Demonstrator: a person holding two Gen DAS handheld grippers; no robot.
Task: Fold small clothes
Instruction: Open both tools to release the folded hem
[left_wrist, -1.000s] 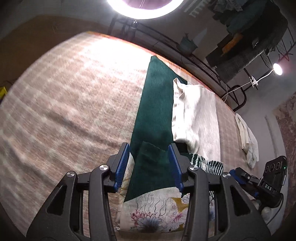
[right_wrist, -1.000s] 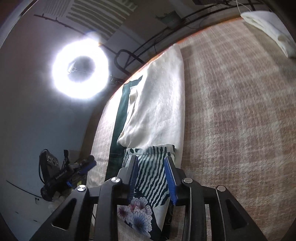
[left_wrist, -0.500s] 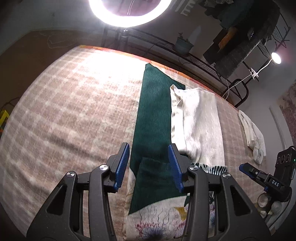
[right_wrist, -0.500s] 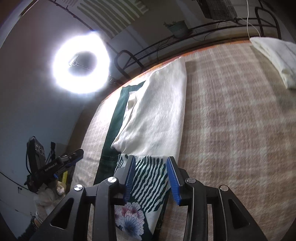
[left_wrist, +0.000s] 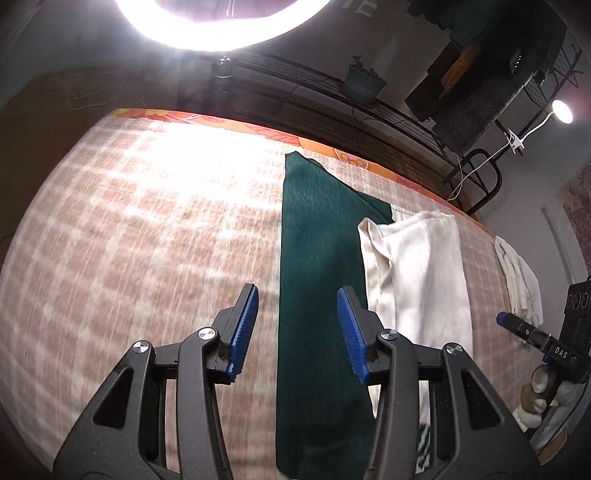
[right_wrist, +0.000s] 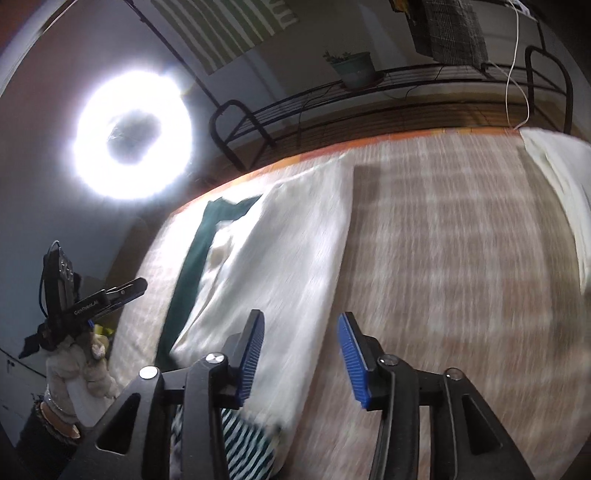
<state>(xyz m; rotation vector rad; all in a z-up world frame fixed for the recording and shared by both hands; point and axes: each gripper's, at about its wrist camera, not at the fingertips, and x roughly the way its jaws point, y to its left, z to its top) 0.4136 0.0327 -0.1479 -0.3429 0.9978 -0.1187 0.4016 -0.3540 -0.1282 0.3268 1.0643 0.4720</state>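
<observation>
Blue fingers (left_wrist: 242, 332) on my left gripper (left_wrist: 297, 325) gape over the green cloth (left_wrist: 317, 277), and my right gripper (right_wrist: 301, 356) just opened wider, holding nothing.

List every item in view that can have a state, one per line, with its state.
left hand-held gripper: open, holding nothing
right hand-held gripper: open, jaws just widened, nothing between them
green cloth: lying flat on the bed
cream cloth: partly overlapping the green cloth, rumpled at its top corner
striped garment: under the cream cloth's near end
ring light: on
</observation>
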